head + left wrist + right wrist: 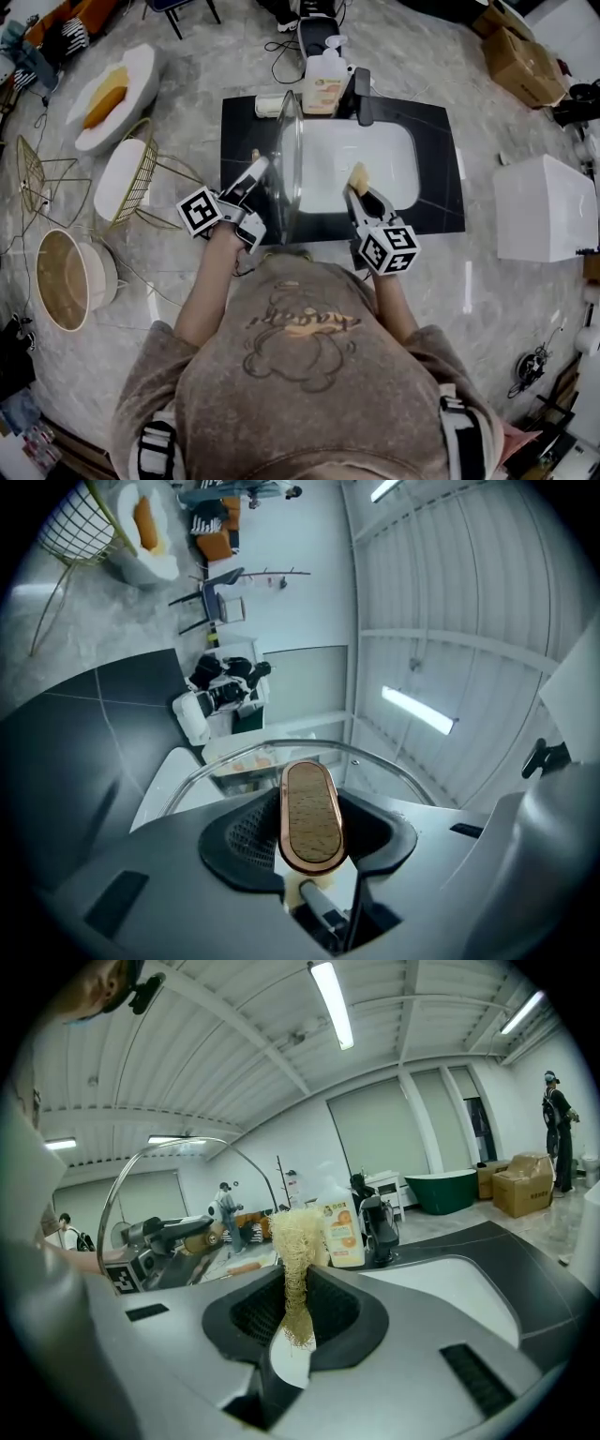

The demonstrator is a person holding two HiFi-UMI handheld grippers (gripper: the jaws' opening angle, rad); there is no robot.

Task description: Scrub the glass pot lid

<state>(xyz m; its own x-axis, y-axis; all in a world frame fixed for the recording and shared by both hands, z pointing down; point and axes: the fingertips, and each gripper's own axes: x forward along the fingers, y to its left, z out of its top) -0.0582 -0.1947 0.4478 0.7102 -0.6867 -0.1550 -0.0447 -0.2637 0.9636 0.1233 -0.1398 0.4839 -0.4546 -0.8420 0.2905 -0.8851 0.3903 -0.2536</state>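
The glass pot lid (289, 155) stands on edge above the left part of the white sink (384, 159). My left gripper (262, 174) is shut on its oval wooden handle (311, 816), and the lid's metal rim (272, 746) arcs behind the pads. To the right of the lid, over the sink, my right gripper (360, 190) is shut on a pale yellow loofah scrubber (358, 176). In the right gripper view the loofah scrubber (298, 1246) sticks up from the jaws, and the lid (131, 1171) curves at the left, a short way from it.
The sink sits in a black countertop (437, 178). A soap bottle (324, 82) and a dark faucet (362, 96) stand at its far edge. Wire baskets and white bowls (124, 178) lie on the floor at left, a white box (544, 208) at right.
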